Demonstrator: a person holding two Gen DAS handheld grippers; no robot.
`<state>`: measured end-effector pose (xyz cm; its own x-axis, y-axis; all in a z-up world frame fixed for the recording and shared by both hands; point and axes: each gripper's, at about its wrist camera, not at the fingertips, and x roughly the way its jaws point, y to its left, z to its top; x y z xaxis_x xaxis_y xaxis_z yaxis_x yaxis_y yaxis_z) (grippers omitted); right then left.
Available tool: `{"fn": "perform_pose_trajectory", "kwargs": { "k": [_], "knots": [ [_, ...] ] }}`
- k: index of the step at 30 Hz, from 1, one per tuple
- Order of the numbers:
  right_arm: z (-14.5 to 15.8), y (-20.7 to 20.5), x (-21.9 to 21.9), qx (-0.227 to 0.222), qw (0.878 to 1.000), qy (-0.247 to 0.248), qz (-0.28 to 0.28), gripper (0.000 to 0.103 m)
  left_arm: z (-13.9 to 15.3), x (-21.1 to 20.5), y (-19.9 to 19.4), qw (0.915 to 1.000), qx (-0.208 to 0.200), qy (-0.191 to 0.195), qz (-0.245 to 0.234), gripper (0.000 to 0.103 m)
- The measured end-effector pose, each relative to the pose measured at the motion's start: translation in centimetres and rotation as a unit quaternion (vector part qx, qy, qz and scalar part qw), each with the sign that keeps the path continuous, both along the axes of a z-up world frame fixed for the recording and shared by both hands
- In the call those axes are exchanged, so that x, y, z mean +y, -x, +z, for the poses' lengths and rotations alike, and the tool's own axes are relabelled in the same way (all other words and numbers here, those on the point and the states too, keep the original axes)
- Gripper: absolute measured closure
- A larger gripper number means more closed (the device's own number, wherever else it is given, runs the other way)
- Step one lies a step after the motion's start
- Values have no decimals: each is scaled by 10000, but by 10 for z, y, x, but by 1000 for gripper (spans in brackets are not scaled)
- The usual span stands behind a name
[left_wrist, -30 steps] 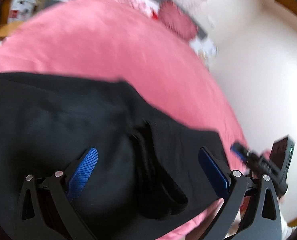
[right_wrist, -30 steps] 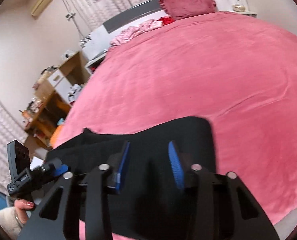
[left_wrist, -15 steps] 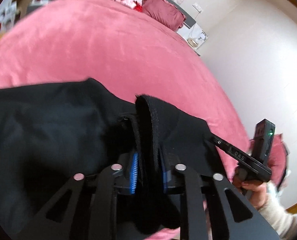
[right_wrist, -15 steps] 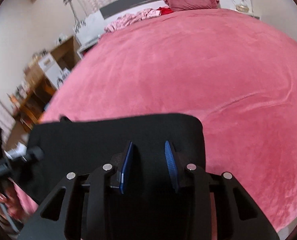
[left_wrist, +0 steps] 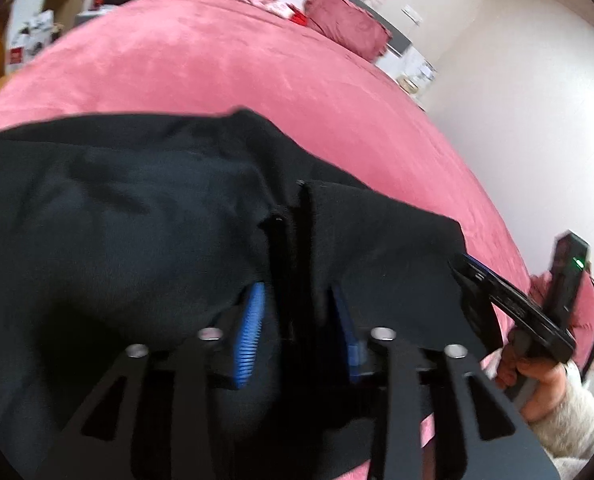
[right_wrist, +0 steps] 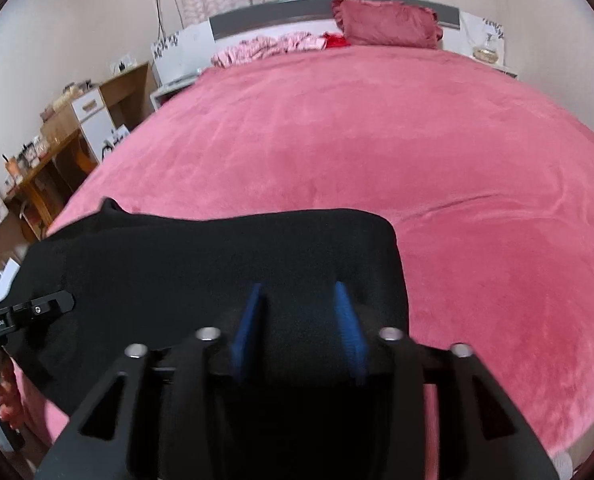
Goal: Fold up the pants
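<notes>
Pants point(left_wrist: 137, 240), black, lie on the near edge of the pink bed point(left_wrist: 257, 72).
Left wrist view: our left gripper point(left_wrist: 297, 320) is opening, a raised fabric fold between its blue pads. Right wrist view: our right gripper point(right_wrist: 297, 320), at six o'clock, is opening over the pants point(right_wrist: 217, 260), pads apart.

Soft, even room light, heavy fisheye bend

Left wrist view smears with motion blur; right view sharper, black pants point(right_wrist: 217, 264) swallow detail, dark vignette rings both corners.
</notes>
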<state>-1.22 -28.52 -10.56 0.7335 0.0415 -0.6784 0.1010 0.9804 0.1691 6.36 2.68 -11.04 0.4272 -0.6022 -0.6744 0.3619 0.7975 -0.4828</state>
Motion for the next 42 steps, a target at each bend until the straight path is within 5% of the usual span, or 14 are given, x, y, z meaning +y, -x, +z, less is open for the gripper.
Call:
{"fn": "perform_pose_trajectory", "kwargs": {
  "k": [6, 10, 14, 19, 26, 31, 35, 38, 42],
  "knots": [
    [16, -10, 12, 73, 9999, 52, 128, 55, 46, -14, 1, 9960, -892, 26, -53, 63],
    [13, -40, 3, 358, 9993, -132, 40, 63, 42, -64, -14, 9911, -892, -661, -731, 63],
    [0, -64, 3, 769, 9970, 118, 53, 65, 15, -85, -35, 9860, -635, -1306, -819, 63],
    [-10, -70, 18, 765, 9949, 662, 50, 63, 1, -89, -34, 9812, -655, -1554, -938, 63],
    [-4, -58, 13, 643, 9967, 503, 23, 63, 6, -77, -17, 9822, -809, -1459, -864, 61],
    [11, -35, 11, 689, 9970, 344, 67, 62, 17, -75, 6, 9811, -906, -1413, -959, 30],
    [13, -12, 12, 790, 9958, 454, 46, 62, 13, -63, 23, 9801, -832, -1531, -945, 29],
    [5, -4, 14, 874, 9946, 552, 58, 62, -2, -42, 22, 9885, -360, -1229, -807, 29],
    [1, -2, 25, 926, 9928, 766, 5, 60, 1, -33, 28, 9889, -439, -1185, -786, 29]
  ]
}}
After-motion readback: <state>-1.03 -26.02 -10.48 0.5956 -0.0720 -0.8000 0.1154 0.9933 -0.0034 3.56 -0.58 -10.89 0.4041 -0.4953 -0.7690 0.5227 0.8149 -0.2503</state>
